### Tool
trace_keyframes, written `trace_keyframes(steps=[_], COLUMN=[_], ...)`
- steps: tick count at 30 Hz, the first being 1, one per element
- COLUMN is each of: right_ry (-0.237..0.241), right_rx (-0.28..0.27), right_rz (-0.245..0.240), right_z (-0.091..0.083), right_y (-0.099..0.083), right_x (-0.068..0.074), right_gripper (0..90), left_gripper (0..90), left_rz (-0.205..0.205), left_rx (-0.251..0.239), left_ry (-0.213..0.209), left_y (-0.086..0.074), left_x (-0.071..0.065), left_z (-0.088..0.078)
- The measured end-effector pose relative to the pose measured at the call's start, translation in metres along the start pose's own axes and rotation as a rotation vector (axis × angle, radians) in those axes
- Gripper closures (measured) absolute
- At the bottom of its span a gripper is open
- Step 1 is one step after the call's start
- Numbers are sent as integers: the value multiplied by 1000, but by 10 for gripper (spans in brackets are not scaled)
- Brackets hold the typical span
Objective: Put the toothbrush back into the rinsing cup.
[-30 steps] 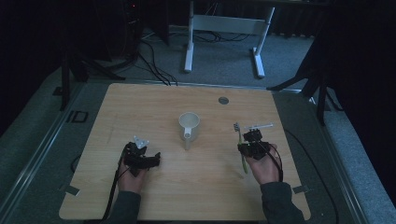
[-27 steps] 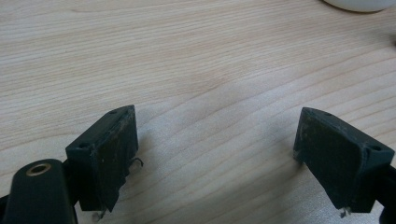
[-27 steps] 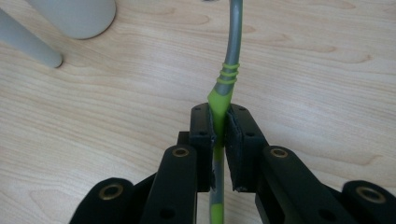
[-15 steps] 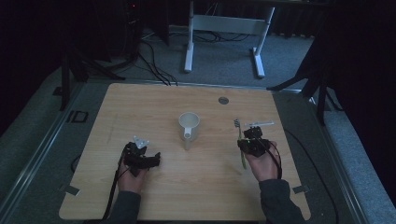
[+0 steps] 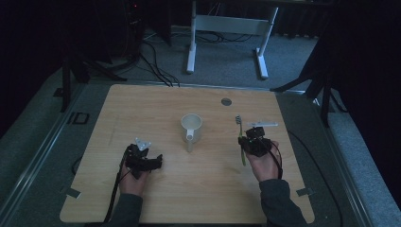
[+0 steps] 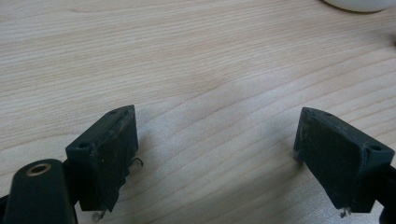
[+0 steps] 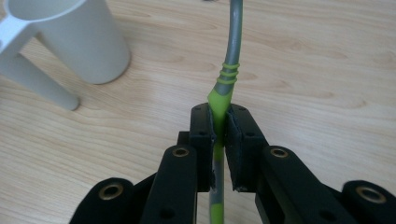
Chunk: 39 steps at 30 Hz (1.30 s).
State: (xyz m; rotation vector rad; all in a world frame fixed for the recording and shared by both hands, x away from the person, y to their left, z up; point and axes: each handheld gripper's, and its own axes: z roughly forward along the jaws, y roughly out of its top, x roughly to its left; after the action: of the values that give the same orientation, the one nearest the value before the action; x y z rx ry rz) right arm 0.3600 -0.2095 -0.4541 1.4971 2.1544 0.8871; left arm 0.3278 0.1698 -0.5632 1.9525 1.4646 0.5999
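Observation:
A white cup (image 5: 191,127) with a handle post stands at the middle of the wooden table (image 5: 156,109); it also shows as the white cup (image 7: 77,39) at the upper left of the right gripper view. My right gripper (image 5: 249,140) is shut on a green and grey toothbrush (image 7: 225,84), whose grey neck runs up and away from the jaws. In the high view the toothbrush (image 5: 241,142) lies lengthwise beside the right hand, head toward the far side. My left gripper (image 5: 150,161) rests low at the table's left; its fingers (image 6: 109,149) stand wide open over bare wood.
A small round grey disc (image 5: 226,101) sits in the tabletop near the far edge. A white desk frame (image 5: 227,33) and cables stand on the dark floor beyond the table. Cables trail from both grippers toward the near edge.

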Motion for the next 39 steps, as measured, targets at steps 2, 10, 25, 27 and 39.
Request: trace_keyframes(steps=[2, 10, 25, 27, 39], right_ry=[8, 21, 32, 33, 52], right_rx=[-11, -47, -106, -124, -171], right_rz=[-7, -14, -17, -18, 1], right_z=[1, 3, 5, 5, 7], right_y=[0, 3, 5, 6, 8], right_x=[1, 3, 4, 5, 4], right_gripper=[814, 814, 814, 814, 814], left_gripper=[142, 142, 142, 142, 142], left_rz=[0, 0, 1, 1, 0], left_rx=[0, 0, 0, 0, 0], left_ry=[0, 0, 0, 0, 0], left_y=[0, 0, 0, 0, 0], left_x=[0, 0, 0, 0, 0], left_z=[0, 0, 0, 0, 0])
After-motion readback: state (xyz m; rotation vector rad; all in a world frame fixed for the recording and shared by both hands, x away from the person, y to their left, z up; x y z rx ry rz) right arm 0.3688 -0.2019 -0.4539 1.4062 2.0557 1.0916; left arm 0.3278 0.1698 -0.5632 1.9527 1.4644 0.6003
